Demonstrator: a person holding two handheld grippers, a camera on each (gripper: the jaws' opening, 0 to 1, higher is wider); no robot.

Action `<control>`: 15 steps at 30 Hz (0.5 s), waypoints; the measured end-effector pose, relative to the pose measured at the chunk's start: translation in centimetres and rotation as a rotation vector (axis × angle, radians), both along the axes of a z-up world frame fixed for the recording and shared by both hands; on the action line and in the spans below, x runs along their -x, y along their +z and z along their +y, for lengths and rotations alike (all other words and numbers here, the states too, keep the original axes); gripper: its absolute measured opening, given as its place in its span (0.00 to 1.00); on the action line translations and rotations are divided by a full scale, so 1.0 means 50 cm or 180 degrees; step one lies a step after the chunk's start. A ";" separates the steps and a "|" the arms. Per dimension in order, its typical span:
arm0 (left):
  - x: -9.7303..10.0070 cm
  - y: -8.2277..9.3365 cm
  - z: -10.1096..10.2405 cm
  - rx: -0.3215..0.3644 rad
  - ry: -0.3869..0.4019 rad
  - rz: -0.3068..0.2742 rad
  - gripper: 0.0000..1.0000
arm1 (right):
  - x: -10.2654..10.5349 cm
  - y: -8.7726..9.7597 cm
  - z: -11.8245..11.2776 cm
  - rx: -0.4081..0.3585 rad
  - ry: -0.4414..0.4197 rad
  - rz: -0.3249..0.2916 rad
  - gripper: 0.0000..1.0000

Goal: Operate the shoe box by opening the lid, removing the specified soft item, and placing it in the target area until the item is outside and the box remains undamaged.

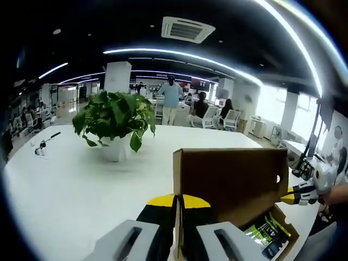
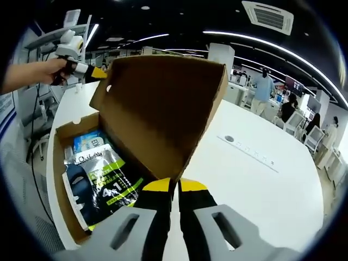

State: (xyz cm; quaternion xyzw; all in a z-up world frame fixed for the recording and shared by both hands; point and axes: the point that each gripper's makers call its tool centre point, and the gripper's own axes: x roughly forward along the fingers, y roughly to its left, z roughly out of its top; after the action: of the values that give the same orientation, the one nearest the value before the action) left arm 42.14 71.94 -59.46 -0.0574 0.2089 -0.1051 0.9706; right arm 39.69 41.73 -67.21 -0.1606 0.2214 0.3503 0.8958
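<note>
Cardboard defines this moment: the shoe box (image 2: 68, 190) sits near the rounded edge of a smooth white table (image 2: 261, 190), its brown lid (image 2: 163, 109) raised steeply and held at both ends. In the right gripper view, the right gripper (image 2: 174, 190) has its yellow-tipped jaws pressed nearly together on the lid's near side edge, pinching the thin board. The left gripper (image 2: 89, 70), held in a person's hand (image 2: 38, 73), grips the lid's far corner. In the left gripper view, the left gripper (image 1: 178, 204) likewise has its jaws closed on the lid (image 1: 231, 182) edge, and the right gripper (image 1: 299, 194) clamps the opposite end.

Inside the open box lies the soft item (image 2: 103, 182), a glossy plastic packet printed in black, green and white, flat against the box floor with a blue-and-white packet (image 2: 89, 142) behind it.

Beyond the lid the tabletop runs broad and bare toward a leafy potted plant (image 1: 114, 122) in a white pot. Office chairs (image 1: 209, 117) and standing people (image 1: 171, 98) are well apart from the table.
</note>
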 end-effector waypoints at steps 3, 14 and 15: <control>0.006 -0.012 0.005 -0.0020 0.0019 0.0044 0.06 | -0.003 0.000 0.002 0.0045 0.0039 -0.0007 0.02; 0.052 -0.099 0.000 -0.0182 -0.0029 0.0411 0.06 | -0.017 -0.006 0.006 0.0117 0.0081 -0.0002 0.03; 0.055 -0.104 -0.002 -0.0177 -0.0032 0.0427 0.06 | -0.018 -0.006 0.007 0.0122 0.0086 0.0002 0.03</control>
State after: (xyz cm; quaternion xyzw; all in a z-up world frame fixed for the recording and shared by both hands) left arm 39.41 71.84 -64.65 -0.0364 0.2767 -0.1000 0.9551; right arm 40.60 42.09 -67.53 -0.1806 0.2262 0.3581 0.8877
